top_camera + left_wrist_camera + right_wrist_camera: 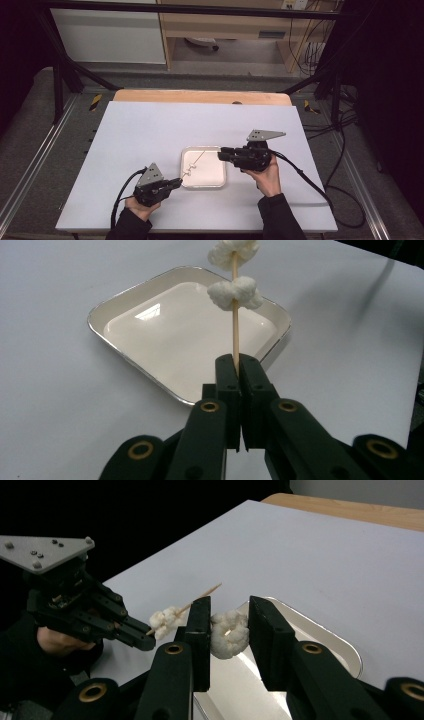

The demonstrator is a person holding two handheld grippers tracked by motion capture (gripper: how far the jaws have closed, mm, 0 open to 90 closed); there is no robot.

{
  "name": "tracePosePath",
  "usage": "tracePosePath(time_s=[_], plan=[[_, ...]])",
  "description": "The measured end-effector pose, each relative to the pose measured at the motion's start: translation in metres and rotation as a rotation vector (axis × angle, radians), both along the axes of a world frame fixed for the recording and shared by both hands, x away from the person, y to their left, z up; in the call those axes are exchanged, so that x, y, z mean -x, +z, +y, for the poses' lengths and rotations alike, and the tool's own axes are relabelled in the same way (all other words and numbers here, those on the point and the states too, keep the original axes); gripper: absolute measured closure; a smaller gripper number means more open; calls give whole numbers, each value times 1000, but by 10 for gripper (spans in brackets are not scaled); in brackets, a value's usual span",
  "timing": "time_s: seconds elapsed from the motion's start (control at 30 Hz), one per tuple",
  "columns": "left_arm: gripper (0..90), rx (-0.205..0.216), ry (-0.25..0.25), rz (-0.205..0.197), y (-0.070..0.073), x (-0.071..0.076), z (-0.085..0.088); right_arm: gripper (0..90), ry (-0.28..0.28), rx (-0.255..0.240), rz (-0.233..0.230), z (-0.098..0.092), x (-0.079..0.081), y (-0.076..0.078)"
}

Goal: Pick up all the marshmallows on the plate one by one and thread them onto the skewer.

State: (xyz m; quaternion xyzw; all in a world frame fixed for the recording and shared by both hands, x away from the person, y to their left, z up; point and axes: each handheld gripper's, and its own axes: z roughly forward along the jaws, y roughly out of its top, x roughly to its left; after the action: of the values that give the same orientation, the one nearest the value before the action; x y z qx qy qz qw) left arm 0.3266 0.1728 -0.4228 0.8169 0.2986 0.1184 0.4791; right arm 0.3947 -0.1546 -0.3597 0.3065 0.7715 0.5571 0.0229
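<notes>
Black jaws of the left gripper (239, 371) are clamped tight on a wooden skewer (234, 320) with two white puffs (235, 292) threaded on, held over the white tray (125, 305). From the right gripper view, the right gripper (227, 630) pinches a third puff (230, 634); from the high view that puff is too small to make out.
</notes>
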Motion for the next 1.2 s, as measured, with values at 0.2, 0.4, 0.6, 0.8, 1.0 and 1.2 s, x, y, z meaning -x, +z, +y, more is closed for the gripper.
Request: tracePosePath(time_s=[0.2, 0.4, 0.6, 0.8, 1.0, 1.2], plan=[[882, 11, -8, -6, 1, 2, -2, 720, 6, -65, 14, 0, -4, 5], [882, 18, -20, -14, 2, 4, -3, 720, 11, -110, 33, 3, -10, 7], [882, 26, -33, -27, 3, 6, -4, 720, 26, -154, 55, 6, -15, 6], [882, 33, -42, -33, 3, 7, -5, 720, 38, -176, 70, 10, -17, 4], [882, 33, -50, -39, 4, 8, -6, 720, 52, -188, 82, 12, -18, 2], [882, 35, -51, -45, 4, 9, -6, 720, 68, -181, 100, 16, -17, -3]])
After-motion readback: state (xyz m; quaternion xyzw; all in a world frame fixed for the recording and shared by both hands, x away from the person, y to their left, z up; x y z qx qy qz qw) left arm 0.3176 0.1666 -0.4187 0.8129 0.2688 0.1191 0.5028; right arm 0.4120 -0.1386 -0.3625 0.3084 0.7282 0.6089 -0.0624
